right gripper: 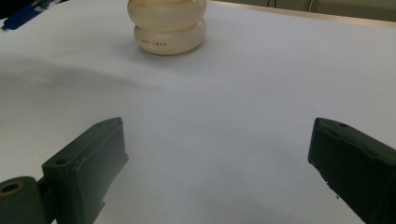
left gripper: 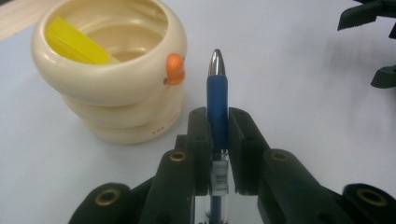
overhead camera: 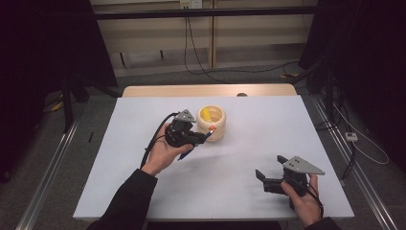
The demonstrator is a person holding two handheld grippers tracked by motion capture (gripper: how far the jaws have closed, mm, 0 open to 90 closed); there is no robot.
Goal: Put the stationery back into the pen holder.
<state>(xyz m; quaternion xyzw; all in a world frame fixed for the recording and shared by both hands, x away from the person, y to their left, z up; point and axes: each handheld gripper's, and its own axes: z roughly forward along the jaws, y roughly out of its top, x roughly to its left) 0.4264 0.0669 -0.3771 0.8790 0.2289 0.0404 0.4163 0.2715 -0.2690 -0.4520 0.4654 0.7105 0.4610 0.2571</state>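
My left gripper (overhead camera: 203, 137) is shut on a blue pen (left gripper: 217, 105), whose silver tip points up past the jaws in the left gripper view. It hovers just left of a cream ringed pot (overhead camera: 212, 122) with an orange knob (left gripper: 174, 68) on its rim. A yellow piece (left gripper: 74, 43) leans inside the pot (left gripper: 109, 70). My right gripper (overhead camera: 270, 167) rests near the table's front right corner, jaws wide apart and nothing between them. The pot (right gripper: 166, 25) stands far ahead of it in the right gripper view, with the pen's end (right gripper: 21, 17) at the upper left.
The white table (overhead camera: 239, 153) has a wooden strip (overhead camera: 206, 90) along its far edge. Cables trail over the floor behind it. Dark stands flank both sides. The other gripper's black jaws (left gripper: 369, 16) show at the upper right of the left gripper view.
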